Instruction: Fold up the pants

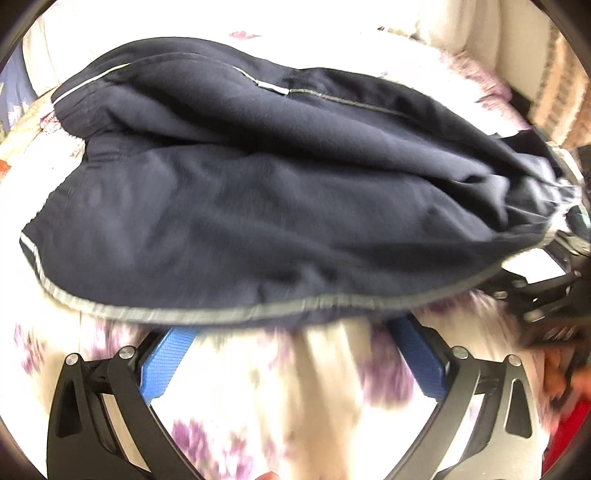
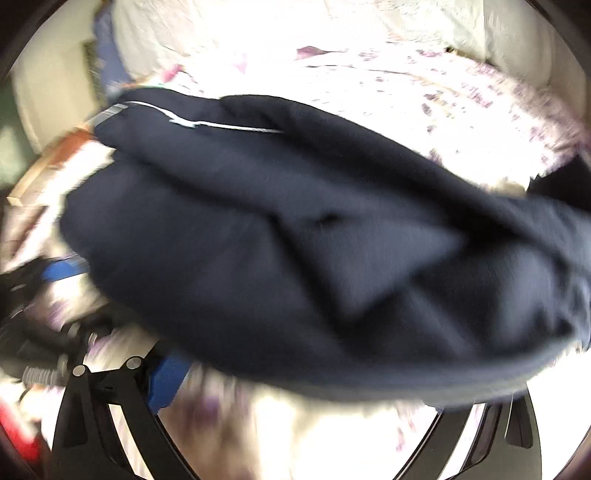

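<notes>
Dark navy pants (image 1: 258,192) with grey piping along the seams lie bunched in folds on a floral bedsheet (image 1: 258,406). My left gripper (image 1: 291,332) is open at their near hem. Its blue fingers (image 1: 166,365) stand wide apart, and the tips are hidden under the piped edge. In the right wrist view the pants (image 2: 295,251) fill the middle, blurred. My right gripper (image 2: 306,384) is open too; one blue finger (image 2: 166,380) shows, and the other is covered by cloth. Each gripper shows in the other's view: the right gripper (image 1: 546,295) and the left gripper (image 2: 55,273).
The white sheet with purple flowers (image 2: 461,92) spreads beyond the pants. Pale pillows or bedding (image 1: 480,33) lie at the far edge. Something red (image 1: 569,435) and part of a hand show at the lower right of the left wrist view. Stacked items (image 2: 48,173) sit at the left.
</notes>
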`<state>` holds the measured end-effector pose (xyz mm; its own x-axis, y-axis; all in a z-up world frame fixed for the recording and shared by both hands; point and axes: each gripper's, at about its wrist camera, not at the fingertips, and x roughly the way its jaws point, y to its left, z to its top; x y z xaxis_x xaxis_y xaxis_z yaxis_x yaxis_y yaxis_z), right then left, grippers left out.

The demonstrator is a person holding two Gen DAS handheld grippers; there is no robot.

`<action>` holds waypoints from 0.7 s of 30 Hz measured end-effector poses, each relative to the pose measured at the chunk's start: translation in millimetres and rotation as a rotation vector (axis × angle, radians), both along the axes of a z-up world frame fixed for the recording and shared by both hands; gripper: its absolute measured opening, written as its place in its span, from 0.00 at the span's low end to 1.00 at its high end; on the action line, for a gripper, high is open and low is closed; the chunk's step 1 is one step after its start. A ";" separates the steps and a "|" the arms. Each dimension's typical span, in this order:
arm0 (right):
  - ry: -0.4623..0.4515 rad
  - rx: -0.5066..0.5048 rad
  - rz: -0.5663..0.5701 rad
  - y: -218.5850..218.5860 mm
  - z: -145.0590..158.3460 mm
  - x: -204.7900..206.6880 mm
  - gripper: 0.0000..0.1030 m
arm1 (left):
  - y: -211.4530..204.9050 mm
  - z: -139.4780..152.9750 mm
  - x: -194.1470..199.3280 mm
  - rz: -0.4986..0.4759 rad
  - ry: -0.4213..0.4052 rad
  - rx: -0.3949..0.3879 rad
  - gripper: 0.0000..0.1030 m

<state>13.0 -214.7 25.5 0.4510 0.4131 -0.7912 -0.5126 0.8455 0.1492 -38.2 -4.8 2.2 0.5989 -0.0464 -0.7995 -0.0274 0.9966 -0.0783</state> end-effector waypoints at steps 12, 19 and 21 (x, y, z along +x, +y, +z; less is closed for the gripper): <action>-0.022 0.475 -0.200 -166.0 41.8 -31.3 0.97 | 11.1 -6.6 -47.7 -0.156 -0.047 0.001 0.96; -0.187 0.198 -0.223 -171.3 84.4 38.3 0.97 | 34.0 33.7 -46.3 -0.027 -0.174 0.044 0.96; -0.246 0.050 -0.240 -167.8 86.2 58.7 0.97 | 44.5 43.5 -45.3 0.019 -0.204 0.059 0.96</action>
<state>71.8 -382.5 111.7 0.7150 0.3073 -0.6279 -0.3254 0.9413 0.0900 -83.5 39.7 45.8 0.7488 0.0097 -0.6627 -0.0362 0.9990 -0.0262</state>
